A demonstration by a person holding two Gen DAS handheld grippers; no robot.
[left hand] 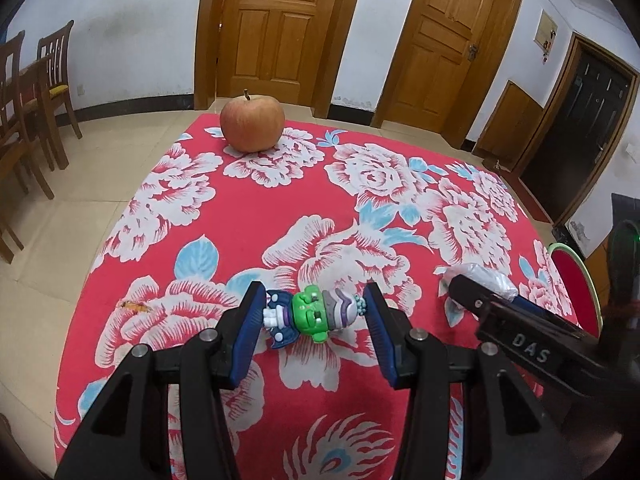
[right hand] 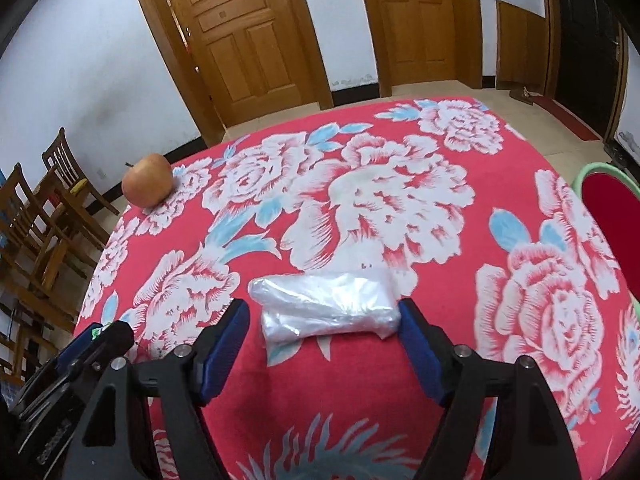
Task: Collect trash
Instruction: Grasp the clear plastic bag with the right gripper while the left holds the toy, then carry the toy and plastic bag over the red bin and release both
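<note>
Left tongs grip a toy, right tongs gape around a bag on the tabletop; nothing binned yet

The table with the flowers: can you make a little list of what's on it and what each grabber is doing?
table: red flowered cloth
apple: far side, alone
toy: green-faced figure, lying sideways
left gripper: clamped on the figure's two ends
trash: crumpled clear plastic bag
right gripper: open around the bag, not squeezing
basin: red with green rim, at the table's right
</note>
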